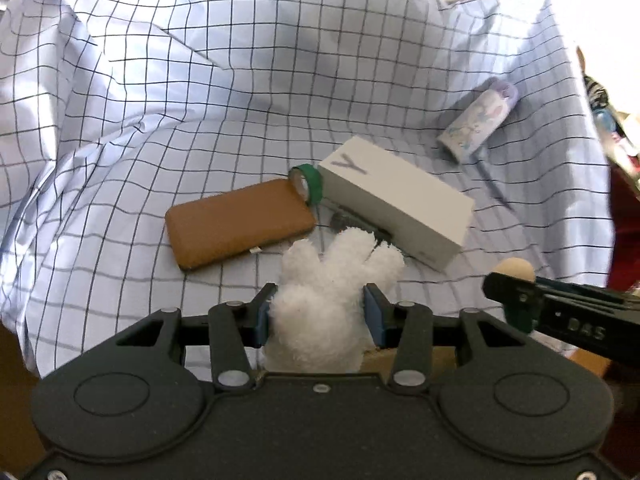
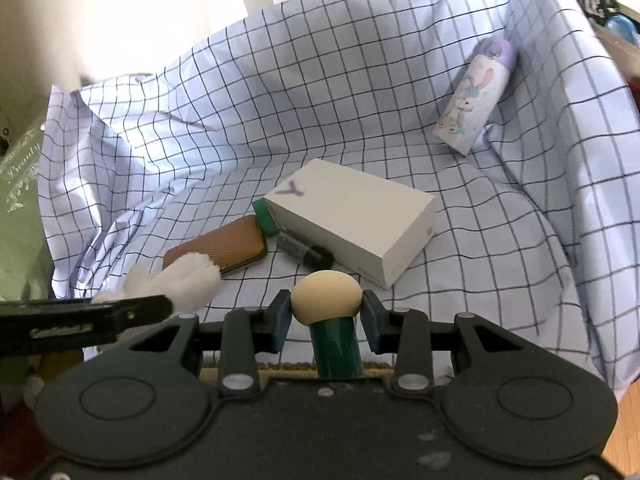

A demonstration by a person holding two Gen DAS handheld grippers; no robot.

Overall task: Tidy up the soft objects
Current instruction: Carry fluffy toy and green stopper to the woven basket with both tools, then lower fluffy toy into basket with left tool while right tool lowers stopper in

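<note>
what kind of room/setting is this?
Probably a home, maybe a bedroom: the work surface is a rumpled checked sheet rather than a bench, strewn with household items: a brown wallet-like case, a white box and a cartoon-print bottle. The room itself is barely visible.

We seem to be in a home, likely a bedroom or living room. A checked sheet (image 1: 280, 60) lies rumpled over soft furniture, and on it we see household odds and ends: a brown case (image 1: 236, 226), a white box (image 1: 396, 200), a cartoon-printed bottle (image 2: 476, 98). Bright window light falls on a pale wall (image 2: 120, 8), and we glimpse wooden flooring (image 2: 628, 404) at one corner.
</note>
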